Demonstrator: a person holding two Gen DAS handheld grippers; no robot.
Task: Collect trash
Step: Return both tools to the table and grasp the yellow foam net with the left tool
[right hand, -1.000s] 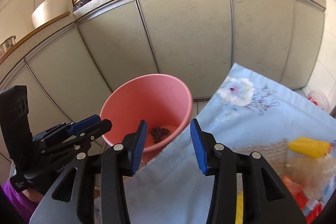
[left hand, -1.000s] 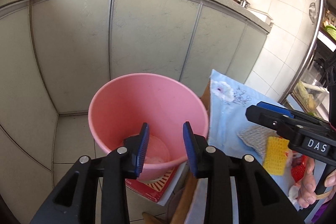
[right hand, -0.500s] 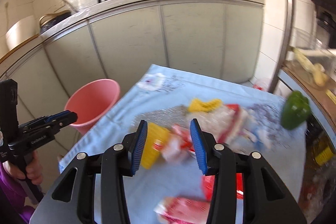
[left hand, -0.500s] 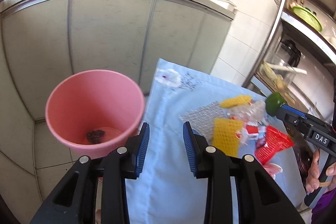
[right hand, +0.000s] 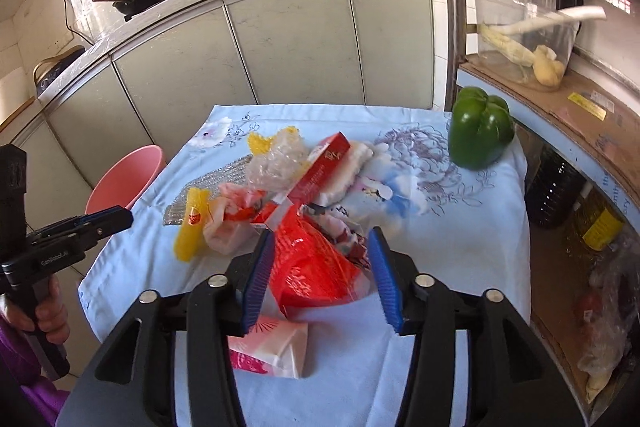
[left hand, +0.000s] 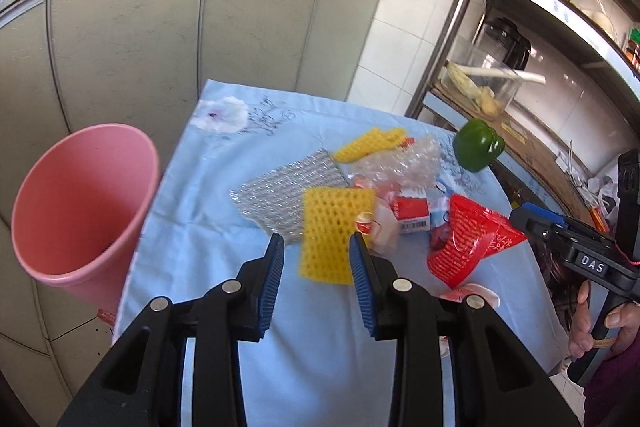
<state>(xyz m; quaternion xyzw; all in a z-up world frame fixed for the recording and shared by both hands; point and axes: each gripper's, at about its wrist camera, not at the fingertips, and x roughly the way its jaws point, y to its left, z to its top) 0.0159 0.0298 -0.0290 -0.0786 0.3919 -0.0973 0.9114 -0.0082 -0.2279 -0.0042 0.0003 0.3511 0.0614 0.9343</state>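
Note:
A pile of trash lies on the blue tablecloth [left hand: 224,211]: a yellow foam net [left hand: 332,231], silver bubble wrap [left hand: 280,195], clear plastic wrap [left hand: 400,163], a red carton [right hand: 324,167] and a red mesh bag [left hand: 468,247]. My left gripper [left hand: 318,283] is open and empty, just short of the yellow net. My right gripper [right hand: 320,279] is open, its jaws on either side of the red mesh bag [right hand: 312,267], above it. The pink bin [left hand: 80,203] stands off the table's left edge; it also shows in the right wrist view [right hand: 128,175].
A green pepper [right hand: 480,131] sits at the table's far right corner. A pink and white packet [right hand: 272,351] lies near the front edge. Grey cabinets [left hand: 200,39] stand behind. A shelf rack [right hand: 560,107] with bottles and a container is to the right.
Both grippers swung right, away from the pink bin, and now point at the trash pile. The right gripper came close over the red mesh bag. Both stay open.

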